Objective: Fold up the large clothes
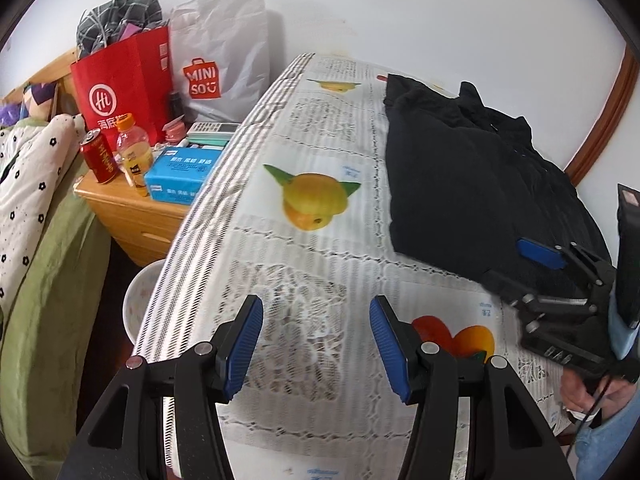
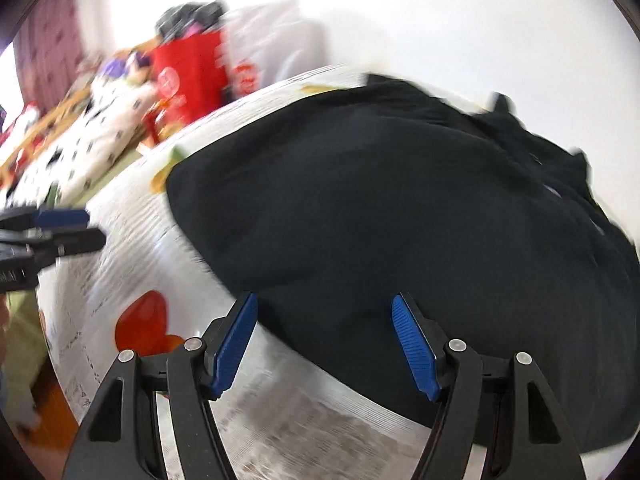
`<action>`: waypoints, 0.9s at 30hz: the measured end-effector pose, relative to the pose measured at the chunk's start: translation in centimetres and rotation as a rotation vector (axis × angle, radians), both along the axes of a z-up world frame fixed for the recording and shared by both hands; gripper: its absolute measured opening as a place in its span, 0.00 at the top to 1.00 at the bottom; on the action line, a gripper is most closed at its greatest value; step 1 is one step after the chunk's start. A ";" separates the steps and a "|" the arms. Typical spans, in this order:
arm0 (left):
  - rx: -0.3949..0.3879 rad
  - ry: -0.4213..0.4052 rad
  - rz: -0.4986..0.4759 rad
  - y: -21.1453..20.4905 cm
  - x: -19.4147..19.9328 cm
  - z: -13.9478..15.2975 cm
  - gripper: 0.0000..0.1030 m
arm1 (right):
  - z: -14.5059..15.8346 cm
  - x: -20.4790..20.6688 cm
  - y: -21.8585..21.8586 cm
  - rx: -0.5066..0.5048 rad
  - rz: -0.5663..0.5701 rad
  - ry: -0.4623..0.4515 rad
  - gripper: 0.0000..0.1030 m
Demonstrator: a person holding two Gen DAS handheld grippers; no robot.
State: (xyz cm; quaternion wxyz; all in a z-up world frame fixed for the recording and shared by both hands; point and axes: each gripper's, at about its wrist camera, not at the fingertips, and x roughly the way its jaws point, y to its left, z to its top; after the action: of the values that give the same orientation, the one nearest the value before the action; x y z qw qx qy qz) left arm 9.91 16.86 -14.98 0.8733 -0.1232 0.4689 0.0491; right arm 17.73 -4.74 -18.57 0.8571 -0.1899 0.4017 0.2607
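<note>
Black garment (image 2: 400, 208) lies blurred, partly cut off; both tongs (image 1: 316, 344) (image 2: 324, 344) gape empty.

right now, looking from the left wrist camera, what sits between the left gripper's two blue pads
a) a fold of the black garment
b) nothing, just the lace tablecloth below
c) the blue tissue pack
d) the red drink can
b: the left gripper has its blue pads apart with only the white lace tablecloth showing between them, while the folded black garment lies farther off to the right, untouched by it.
</note>
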 end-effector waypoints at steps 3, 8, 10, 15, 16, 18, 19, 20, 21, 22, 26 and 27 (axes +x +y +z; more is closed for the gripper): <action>-0.008 0.002 0.002 0.4 -0.1 -0.2 0.48 | -0.6 -0.7 2.1 -0.055 0.065 -0.042 0.33; -0.023 -0.002 -0.005 0.8 -0.1 -0.5 0.48 | -0.5 -0.2 5.2 -0.083 0.107 -0.077 0.33; -0.036 -0.003 -0.006 1.0 0.0 -0.6 0.48 | -0.6 0.4 6.2 -0.102 0.110 -0.092 0.33; -0.061 -0.002 -0.014 0.8 0.4 -1.0 0.48 | -0.6 1.7 7.4 -0.098 0.097 -0.080 0.59; -0.062 -0.001 -0.017 0.6 0.5 -1.1 0.48 | -0.7 1.9 7.5 -0.108 0.093 -0.088 0.79; -0.063 -0.001 -0.028 0.2 0.6 -1.3 0.48 | -0.5 2.3 7.4 -0.114 0.080 -0.095 0.89; -0.061 0.002 -0.031 0.0 0.7 -1.4 0.48 | 0.0 2.8 6.9 -0.070 0.072 -0.067 0.92; -0.060 0.004 -0.036 -0.3 0.8 -1.5 0.48 | 0.4 3.1 6.5 -0.038 0.064 -0.049 0.93; -0.060 0.005 -0.040 -0.5 0.9 -1.5 0.48 | 1.0 3.5 5.8 0.009 0.053 -0.029 0.94; -0.059 0.006 -0.044 -0.8 0.9 -1.5 0.48 | 2.0 3.9 4.9 0.077 0.039 -0.017 0.94; -0.056 -0.004 -0.086 -2.3 1.1 -0.9 0.48 | 6.2 4.7 -0.5 0.332 -0.072 -0.049 0.95; -0.051 -0.006 -0.092 -2.6 1.2 -0.8 0.48 | 7.1 4.9 -2.1 0.385 -0.108 -0.057 0.95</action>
State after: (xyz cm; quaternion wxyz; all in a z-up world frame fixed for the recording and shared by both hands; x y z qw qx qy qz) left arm 11.10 14.25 -15.73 0.8725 -0.1241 0.4726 -0.0035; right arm 22.64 -6.86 -11.50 0.9014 -0.0078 0.3293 0.2809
